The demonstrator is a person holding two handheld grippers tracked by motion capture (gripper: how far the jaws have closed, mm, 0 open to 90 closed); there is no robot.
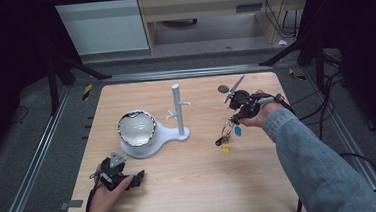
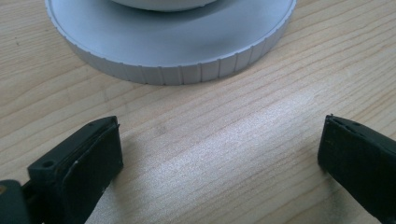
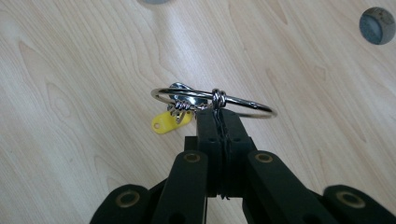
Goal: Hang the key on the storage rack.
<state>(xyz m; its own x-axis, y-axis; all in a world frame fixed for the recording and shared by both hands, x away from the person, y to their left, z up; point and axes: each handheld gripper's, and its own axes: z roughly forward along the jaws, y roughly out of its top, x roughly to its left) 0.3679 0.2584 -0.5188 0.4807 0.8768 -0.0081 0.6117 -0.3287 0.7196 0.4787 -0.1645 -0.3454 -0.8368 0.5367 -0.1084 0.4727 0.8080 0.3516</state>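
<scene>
Your right tool [image 3: 219, 116] is clamped on the key ring [image 3: 243, 103] right of the white stand [image 1: 178, 111], while your left tool [image 2: 219, 154] rests open just before its base.

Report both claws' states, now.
Left claw: open, nothing between its jaws.
Right claw: shut on the key ring.

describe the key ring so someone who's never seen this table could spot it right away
On the wooden table, look right of the white peg stand to the right gripper in the person's hand. The key ring, a thin silver wire loop, is pinched there and hangs clear of the table. Its dangling yellow tag and blue tag set it apart.
</scene>
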